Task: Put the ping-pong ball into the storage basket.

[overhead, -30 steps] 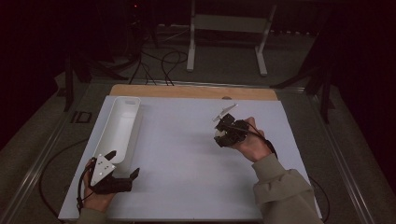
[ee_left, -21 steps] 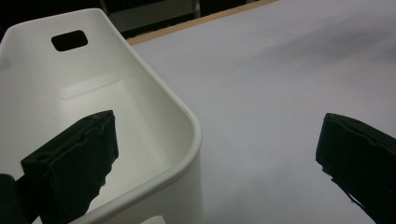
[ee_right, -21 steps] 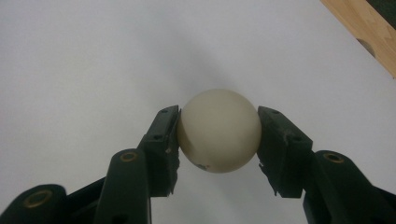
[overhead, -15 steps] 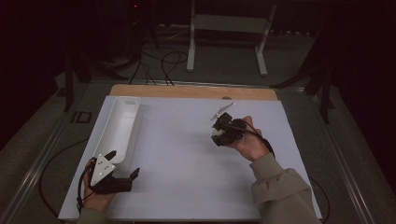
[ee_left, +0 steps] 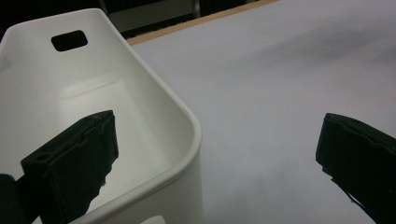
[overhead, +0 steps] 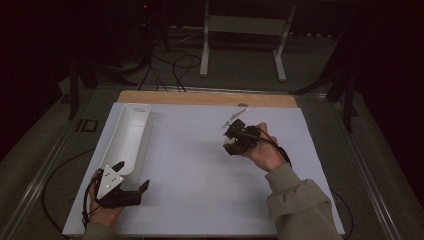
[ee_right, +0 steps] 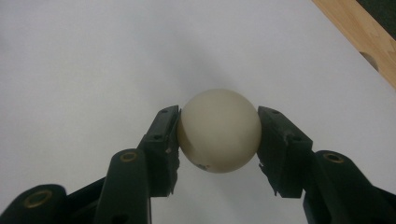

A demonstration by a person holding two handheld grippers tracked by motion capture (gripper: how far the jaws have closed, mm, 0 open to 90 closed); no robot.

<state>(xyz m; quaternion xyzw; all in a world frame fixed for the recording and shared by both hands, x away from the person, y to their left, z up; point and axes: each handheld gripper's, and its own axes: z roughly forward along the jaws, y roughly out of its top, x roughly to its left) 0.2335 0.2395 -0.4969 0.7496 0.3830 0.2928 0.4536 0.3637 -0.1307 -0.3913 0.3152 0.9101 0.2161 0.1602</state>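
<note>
High view. A white bin [overhead: 129, 137] lies along the left edge of the bench [overhead: 200, 175], its long axis running from the near-left corner toward the far edge. The left tongs [overhead: 131, 181] rest at the near-left corner, just beside the bin's near end, presumably parked there to steady or wait by the container. The right tongs [overhead: 231, 142] hang over the right half of the bench, nearer the far edge, well apart from the bin; what the jaws carry is too small to make out here.

Left gripper view. The jaws stand wide apart, released, with nothing between them. One pad hangs in front of the bin's [ee_left: 140, 107] hollow, the other over bare bench; the bin's rounded near corner lies between them. The bin looks empty where its inside shows, so it is probably the place meant for the load.

Right gripper view. A cream ball [ee_right: 218, 130] sits squarely between the two pads [ee_right: 166, 144], which press on its opposite sides: the right tongs [ee_right: 218, 149] are clenched on the ball. A soft shadow on the sheet behind it suggests the ball is lifted off the bench, held across its widest part so that it cannot roll out during carrying.
</note>
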